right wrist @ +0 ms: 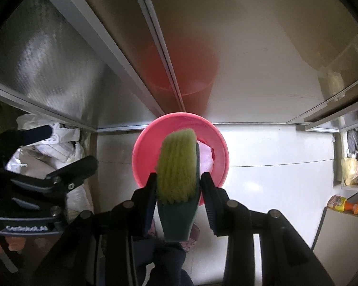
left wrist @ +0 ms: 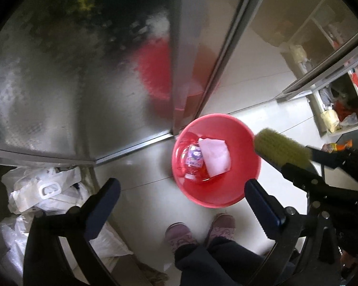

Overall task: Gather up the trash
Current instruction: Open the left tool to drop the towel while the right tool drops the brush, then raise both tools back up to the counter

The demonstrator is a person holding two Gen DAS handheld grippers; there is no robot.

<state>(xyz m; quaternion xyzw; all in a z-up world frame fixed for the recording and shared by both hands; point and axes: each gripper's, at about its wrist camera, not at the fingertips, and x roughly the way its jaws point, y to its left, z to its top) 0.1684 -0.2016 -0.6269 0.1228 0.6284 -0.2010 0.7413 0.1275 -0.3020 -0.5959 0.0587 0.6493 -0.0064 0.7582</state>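
**Trash partly in the red bin, brush next**

Trash collection looks well under way, judged from how things lie: the red bin (left wrist: 216, 162) on the white tiled floor (left wrist: 140, 166) already holds a white paper (left wrist: 214, 156) and a clear wrapper with purple print (left wrist: 194, 158).

Taking the bin as the landmark and going left to right: well to its left, against the frosted metal-framed door (left wrist: 83, 83), lies a heap of white plastic bags (left wrist: 43, 188). Whether they count as trash I cannot tell. Nearer the bin on that side, the left claw (left wrist: 181, 200) hangs with its jaws spread wide and nothing between them. Just below the bin stand the person's purple slippers (left wrist: 200, 231).

Over the bin's right rim comes the scrub brush (right wrist: 177, 169), yellow-green bristles on a dark green back. The right claw (right wrist: 179, 186) is clamped on it, one jaw on the bristles and one on the back. From the right wrist view the brush head sits directly above the bin's opening.

Far to the right of the bin are shelves (left wrist: 341, 109) with bags, and an orange and yellow packet (right wrist: 344, 203) on a ledge.

What is left, likely: letting the brush go into the bin, then any remaining litter.
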